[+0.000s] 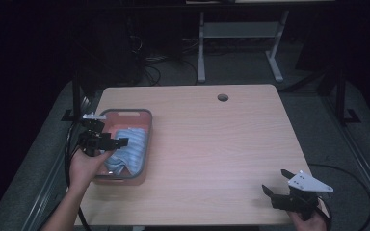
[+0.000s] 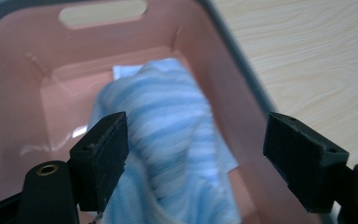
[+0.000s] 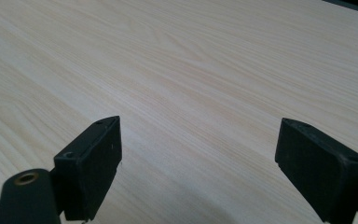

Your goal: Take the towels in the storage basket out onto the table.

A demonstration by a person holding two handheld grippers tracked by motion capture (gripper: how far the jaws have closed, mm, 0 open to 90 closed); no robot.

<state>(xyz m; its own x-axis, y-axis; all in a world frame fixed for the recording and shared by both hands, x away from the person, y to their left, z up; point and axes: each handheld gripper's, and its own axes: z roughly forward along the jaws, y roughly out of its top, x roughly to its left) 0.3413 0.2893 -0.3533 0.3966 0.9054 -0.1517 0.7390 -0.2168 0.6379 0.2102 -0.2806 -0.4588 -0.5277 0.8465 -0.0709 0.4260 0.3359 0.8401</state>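
Note:
A pink bin with a grey rim (image 1: pixel 125 112) (image 2: pixel 18 79) stands at the table's left edge. Inside it lies a crumpled blue and white striped cloth (image 1: pixel 131 149) (image 2: pixel 168 135). My left gripper (image 1: pixel 110 142) (image 2: pixel 196 154) hangs open just above the bin, with the cloth showing between its jaws and nothing held. My right gripper (image 1: pixel 275 182) (image 3: pixel 198 163) is open over bare wood near the table's front right corner, a grey three-cornered plate on top of it.
The light wooden table (image 1: pixel 212 144) has a round cable hole (image 1: pixel 222 97) near its far edge. Behind it stand a white desk frame (image 1: pixel 241 43) and dark cables on the floor.

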